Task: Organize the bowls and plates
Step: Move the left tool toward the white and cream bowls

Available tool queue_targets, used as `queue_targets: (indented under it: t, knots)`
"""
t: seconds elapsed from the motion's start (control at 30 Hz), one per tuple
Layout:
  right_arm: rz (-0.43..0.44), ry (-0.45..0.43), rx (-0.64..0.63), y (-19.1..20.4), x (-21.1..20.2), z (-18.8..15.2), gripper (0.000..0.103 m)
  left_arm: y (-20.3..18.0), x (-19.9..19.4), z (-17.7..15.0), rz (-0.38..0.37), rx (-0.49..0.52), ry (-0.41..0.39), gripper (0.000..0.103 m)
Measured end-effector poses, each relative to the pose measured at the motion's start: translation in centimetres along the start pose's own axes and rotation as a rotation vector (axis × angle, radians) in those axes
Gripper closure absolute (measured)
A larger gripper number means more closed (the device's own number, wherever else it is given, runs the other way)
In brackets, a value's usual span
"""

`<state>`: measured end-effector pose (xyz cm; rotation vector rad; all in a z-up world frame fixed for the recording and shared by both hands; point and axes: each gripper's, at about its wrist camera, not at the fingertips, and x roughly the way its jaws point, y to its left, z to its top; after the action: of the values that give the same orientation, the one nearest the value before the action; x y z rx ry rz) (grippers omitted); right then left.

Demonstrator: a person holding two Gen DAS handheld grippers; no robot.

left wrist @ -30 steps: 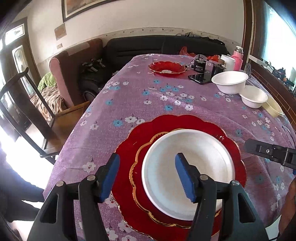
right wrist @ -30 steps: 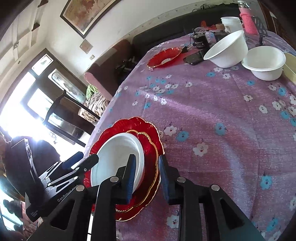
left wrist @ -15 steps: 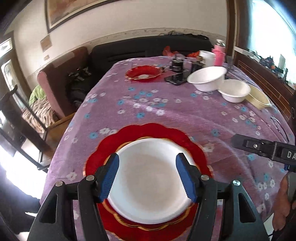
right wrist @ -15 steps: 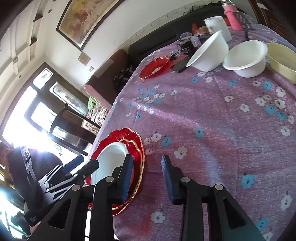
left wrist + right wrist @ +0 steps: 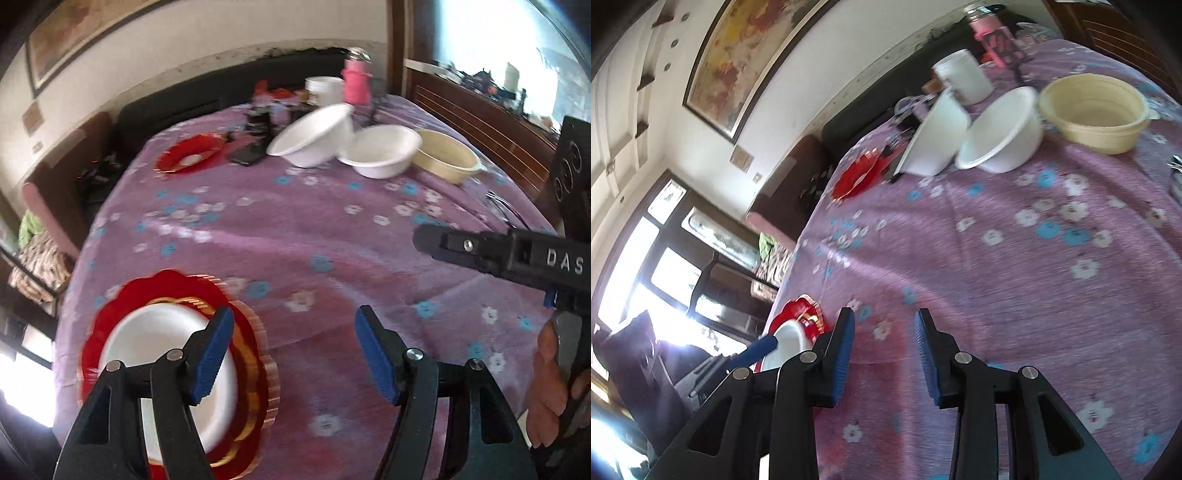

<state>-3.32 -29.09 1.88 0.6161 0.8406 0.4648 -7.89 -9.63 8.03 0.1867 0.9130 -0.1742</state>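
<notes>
A white plate (image 5: 155, 343) lies on stacked red gold-rimmed plates (image 5: 122, 295) at the near left of the purple floral table (image 5: 295, 229). My left gripper (image 5: 295, 350) is open and empty, just right of that stack. My right gripper (image 5: 884, 350) is open and empty over bare cloth; it shows in the left wrist view (image 5: 498, 251). The stack shows small in the right wrist view (image 5: 798, 317). At the far side stand a tilted white bowl (image 5: 314, 136), a second white bowl (image 5: 384, 147), a cream bowl (image 5: 447, 155) and a small red plate (image 5: 188, 155).
A phone (image 5: 245, 155), a white cup (image 5: 325, 88), a pink bottle (image 5: 356, 79) and small dark items crowd the far edge. A black sofa (image 5: 207, 96) and a chair lie beyond. A wooden sill (image 5: 480, 110) runs along the right.
Both grippers have swung right, away from the plate stack, toward the bowls. The stack has slid to the lower left of both views. Both stay open and empty.
</notes>
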Motion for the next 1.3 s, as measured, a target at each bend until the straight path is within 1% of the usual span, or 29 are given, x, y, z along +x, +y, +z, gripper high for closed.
queue_targets:
  t: [0.13, 0.23, 0.37, 0.47, 0.6, 0.63, 0.7, 0.77, 0.83, 0.9, 0.97, 1.07, 1.3]
  knots:
    - [-0.026, -0.038, 0.04, -2.4, -1.9, 1.0, 0.066, -2.6, 1.3, 1.0, -0.04, 0.034, 0.037, 0.036]
    - [-0.055, -0.072, 0.058, -4.2, -3.7, 2.0, 0.066, -4.7, 2.1, 1.9, -0.081, 0.056, 0.055, 0.036]
    - [-0.098, -0.11, 0.072, -6.2, -6.1, 3.4, 0.066, -6.9, 2.8, 3.3, -0.116, 0.067, 0.071, 0.036]
    - [-0.131, -0.131, 0.077, -7.5, -8.0, 4.9, 0.066, -8.2, 3.7, 5.0, -0.17, 0.045, 0.1, 0.036]
    - [-0.215, -0.16, 0.05, -9.0, -10.5, 7.5, 0.066, -9.8, 5.1, 8.0, -0.245, 0.0, 0.132, 0.036]
    - [-0.231, -0.166, 0.054, -9.5, -11.0, 8.1, 0.067, -10.1, 5.5, 8.7, -0.253, -0.005, 0.134, 0.036]
    - [-0.267, -0.177, 0.067, -10.6, -11.6, 9.4, 0.066, -10.7, 6.8, 10.4, -0.24, -0.015, 0.146, 0.036]
    - [-0.294, -0.167, 0.076, -11.8, -11.8, 10.9, 0.066, -11.2, 7.8, 12.0, -0.241, -0.018, 0.142, 0.036]
    - [-0.304, -0.157, 0.08, -12.7, -11.7, 12.0, 0.067, -11.7, 9.0, 13.5, -0.229, -0.027, 0.148, 0.036]
    - [-0.317, -0.144, 0.093, -13.9, -11.3, 13.3, 0.067, -12.3, 10.3, 15.1, -0.245, -0.032, 0.154, 0.036]
    - [-0.326, -0.13, 0.099, -14.7, -10.8, 14.4, 0.067, -12.8, 11.5, 16.2, -0.239, -0.042, 0.168, 0.036]
    - [-0.365, -0.114, 0.099, -16.0, -9.9, 16.1, 0.067, -13.7, 12.5, 17.5, -0.242, -0.044, 0.161, 0.036]
    - [-0.39, -0.062, 0.13, -18.7, -7.4, 18.8, 0.067, -14.9, 15.9, 19.2, -0.223, -0.05, 0.195, 0.037]
